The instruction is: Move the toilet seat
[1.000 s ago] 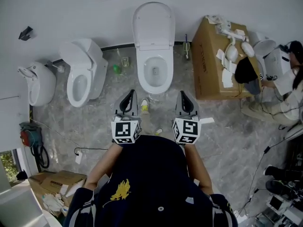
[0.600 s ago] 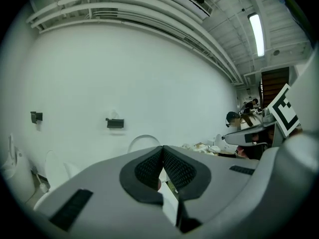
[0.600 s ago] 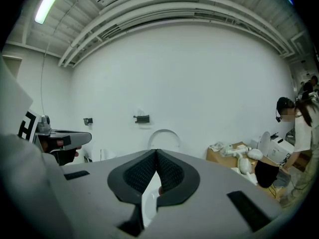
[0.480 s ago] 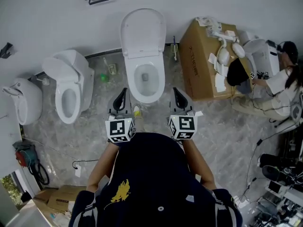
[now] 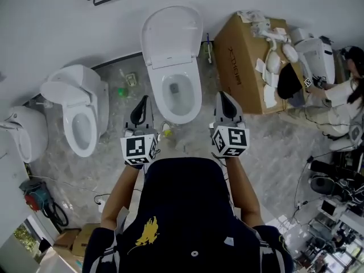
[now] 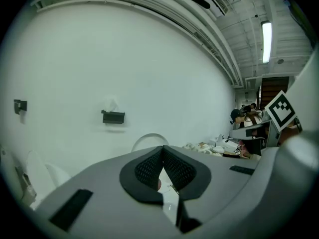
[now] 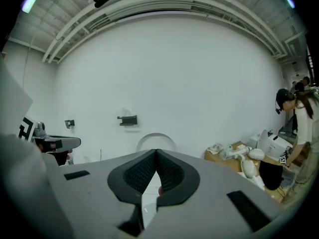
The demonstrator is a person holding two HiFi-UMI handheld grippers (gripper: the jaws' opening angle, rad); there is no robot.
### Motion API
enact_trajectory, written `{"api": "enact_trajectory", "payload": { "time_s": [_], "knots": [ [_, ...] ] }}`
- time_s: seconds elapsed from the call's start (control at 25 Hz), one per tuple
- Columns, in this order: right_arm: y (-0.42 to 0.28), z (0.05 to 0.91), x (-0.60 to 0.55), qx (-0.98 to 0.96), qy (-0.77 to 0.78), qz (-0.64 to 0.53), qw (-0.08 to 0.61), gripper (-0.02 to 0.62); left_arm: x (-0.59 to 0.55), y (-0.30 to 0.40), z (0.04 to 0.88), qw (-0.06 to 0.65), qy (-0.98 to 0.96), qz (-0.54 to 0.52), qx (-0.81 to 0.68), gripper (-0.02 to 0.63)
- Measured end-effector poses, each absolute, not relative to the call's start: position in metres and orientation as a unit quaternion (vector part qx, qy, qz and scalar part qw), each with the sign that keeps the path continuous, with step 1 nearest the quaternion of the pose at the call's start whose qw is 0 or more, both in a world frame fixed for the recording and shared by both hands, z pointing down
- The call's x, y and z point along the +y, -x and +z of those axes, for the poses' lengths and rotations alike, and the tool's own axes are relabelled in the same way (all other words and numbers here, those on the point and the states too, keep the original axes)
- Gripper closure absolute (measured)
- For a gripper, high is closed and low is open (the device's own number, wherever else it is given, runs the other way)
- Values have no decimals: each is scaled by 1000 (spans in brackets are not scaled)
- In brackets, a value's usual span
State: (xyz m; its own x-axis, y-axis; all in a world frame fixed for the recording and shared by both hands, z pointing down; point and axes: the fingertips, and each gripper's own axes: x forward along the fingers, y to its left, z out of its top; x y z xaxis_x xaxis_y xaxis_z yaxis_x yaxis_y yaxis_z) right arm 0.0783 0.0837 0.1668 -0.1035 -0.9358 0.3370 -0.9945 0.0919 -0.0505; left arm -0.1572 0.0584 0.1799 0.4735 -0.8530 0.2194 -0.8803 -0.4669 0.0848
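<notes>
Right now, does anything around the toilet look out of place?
Nothing looks broken or spilled. Loose clutter stands out: a small yellow item on the floor by the open toilet, a green item near the wall, white parts heaped on the cardboard box.

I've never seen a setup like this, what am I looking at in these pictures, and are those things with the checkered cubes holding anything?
A person holds a two-jaw gripper in each hand; the marker cubes are part of them. The top-down picture comes from a camera on the person's head: the left gripper and right gripper point at a white toilet with its lid raised. Two more toilets stand to its left, a cardboard box to its right, on a grey tiled floor. The other two pictures come from cameras riding on each gripper, looking along its jaws. Both pairs are shut, with nothing between them.
</notes>
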Motion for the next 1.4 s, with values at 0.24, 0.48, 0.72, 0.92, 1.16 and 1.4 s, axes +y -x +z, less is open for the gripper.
{"api": "enact_trajectory", "payload": {
  "time_s": [0.24,0.48,0.72,0.92,1.16,1.4],
  "knots": [
    [-83,199,74,-724,-657,163,134,569,32,156,212,121,-852,97,-501,589],
    [-100,244,60,-729,-638,198,148,569,18,152,256,163,-819,119,-537,589],
    [-111,305,36,-716,-634,251,148,569,24,157,321,229,-782,152,-560,589],
    [-118,363,22,-699,-641,277,156,569,20,149,369,242,-768,178,-566,589],
    [-116,435,18,-680,-642,299,187,569,6,147,433,272,-748,182,-577,589],
    [-106,497,18,-688,-611,324,219,569,13,130,512,306,-745,221,-551,589]
  ]
}}
